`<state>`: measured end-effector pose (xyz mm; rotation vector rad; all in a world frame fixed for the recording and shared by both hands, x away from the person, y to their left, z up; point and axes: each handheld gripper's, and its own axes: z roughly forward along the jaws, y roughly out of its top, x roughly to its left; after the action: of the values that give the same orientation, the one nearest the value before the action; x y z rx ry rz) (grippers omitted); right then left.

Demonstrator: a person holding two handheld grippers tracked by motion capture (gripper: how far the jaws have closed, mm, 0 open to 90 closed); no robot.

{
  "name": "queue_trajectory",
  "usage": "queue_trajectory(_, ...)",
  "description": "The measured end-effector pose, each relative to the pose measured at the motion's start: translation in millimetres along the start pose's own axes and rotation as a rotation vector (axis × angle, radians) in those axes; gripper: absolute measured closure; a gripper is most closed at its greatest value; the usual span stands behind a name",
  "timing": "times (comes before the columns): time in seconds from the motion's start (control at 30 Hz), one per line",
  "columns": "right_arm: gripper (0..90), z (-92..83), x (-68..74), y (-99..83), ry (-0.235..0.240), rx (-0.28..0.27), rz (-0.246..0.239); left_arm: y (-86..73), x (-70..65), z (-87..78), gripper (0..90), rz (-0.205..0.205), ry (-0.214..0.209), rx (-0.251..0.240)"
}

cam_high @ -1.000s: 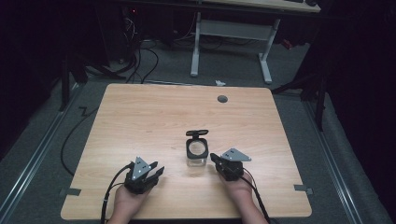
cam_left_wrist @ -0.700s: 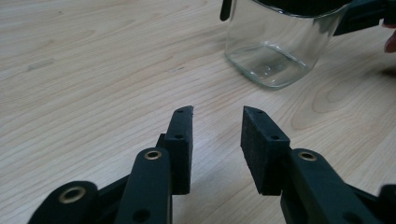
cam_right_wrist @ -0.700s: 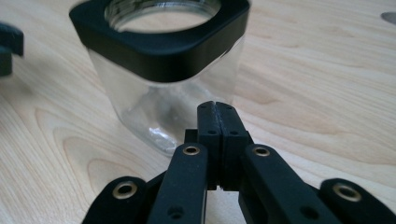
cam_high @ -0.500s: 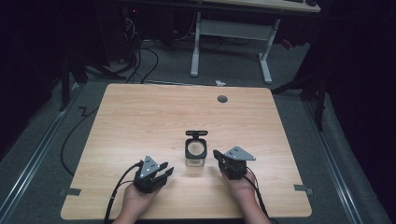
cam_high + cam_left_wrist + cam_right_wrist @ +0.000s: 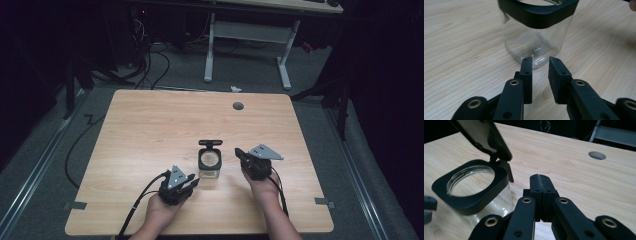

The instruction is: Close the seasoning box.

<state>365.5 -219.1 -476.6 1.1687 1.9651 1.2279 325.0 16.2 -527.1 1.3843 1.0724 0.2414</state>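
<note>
Left tool (image 5: 190,184) has slid right along the desk (image 5: 150,130) toward the jar; right tool (image 5: 245,156) barely shifted. Count: one clear glass jar (image 5: 210,165) mid-desk between two tools, its black hinged lid (image 5: 482,135) flipped up, one cable hole (image 5: 238,106). Left tool's jaws parted just short of the glass, right tool's clenched empty; jar top cropped in left gripper view.
</note>
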Motion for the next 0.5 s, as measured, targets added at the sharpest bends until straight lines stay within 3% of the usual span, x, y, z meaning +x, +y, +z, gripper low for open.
queue_trajectory(0.27, 90.0, 7.1, -1.1, 20.0, 0.017, -0.028, 0.004, -2.6, -6.1, 12.4, 88.2, -0.020, -0.011, 0.031)
queue_trajectory(0.5, 90.0, 18.2, 4.0, 33.7, 0.035, -0.041, 0.000, -6.0, -8.7, 18.3, 90.0, -0.015, -0.011, 0.030)
